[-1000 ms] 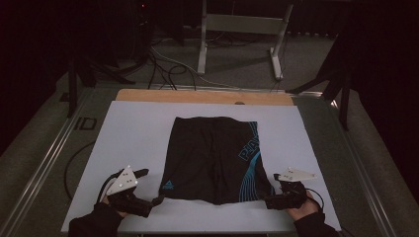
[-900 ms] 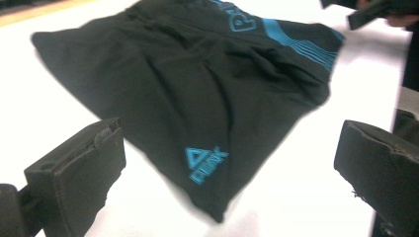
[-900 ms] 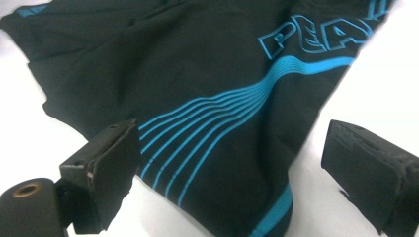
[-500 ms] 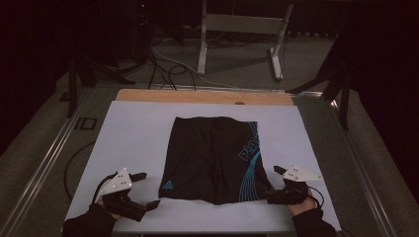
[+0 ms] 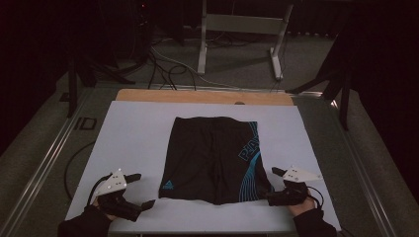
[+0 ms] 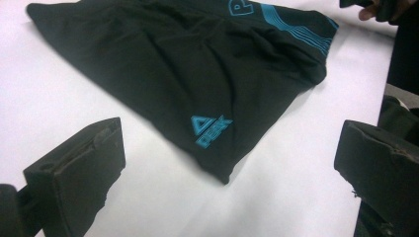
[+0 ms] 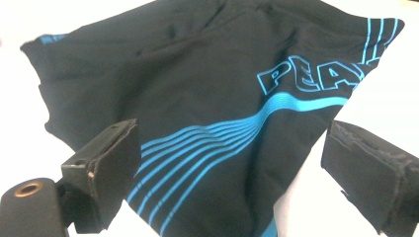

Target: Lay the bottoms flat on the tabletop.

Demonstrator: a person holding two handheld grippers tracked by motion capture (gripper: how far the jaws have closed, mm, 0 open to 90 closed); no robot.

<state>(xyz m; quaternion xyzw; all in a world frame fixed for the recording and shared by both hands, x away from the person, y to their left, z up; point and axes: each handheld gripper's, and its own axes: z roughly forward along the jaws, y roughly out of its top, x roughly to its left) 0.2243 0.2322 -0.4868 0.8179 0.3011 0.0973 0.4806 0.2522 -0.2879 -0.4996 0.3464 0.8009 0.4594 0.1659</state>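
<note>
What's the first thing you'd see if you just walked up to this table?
Black shorts with bright blue stripes lie spread flat in the middle of a white sheet. A gripper waits at each near corner, both open: the left gripper just off the fabric, the right gripper at the striped edge.

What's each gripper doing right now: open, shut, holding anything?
Left gripper: open, holding nothing, apart from the shorts.
Right gripper: open, jaws either side of the shorts' near corner, not clamped.
</note>
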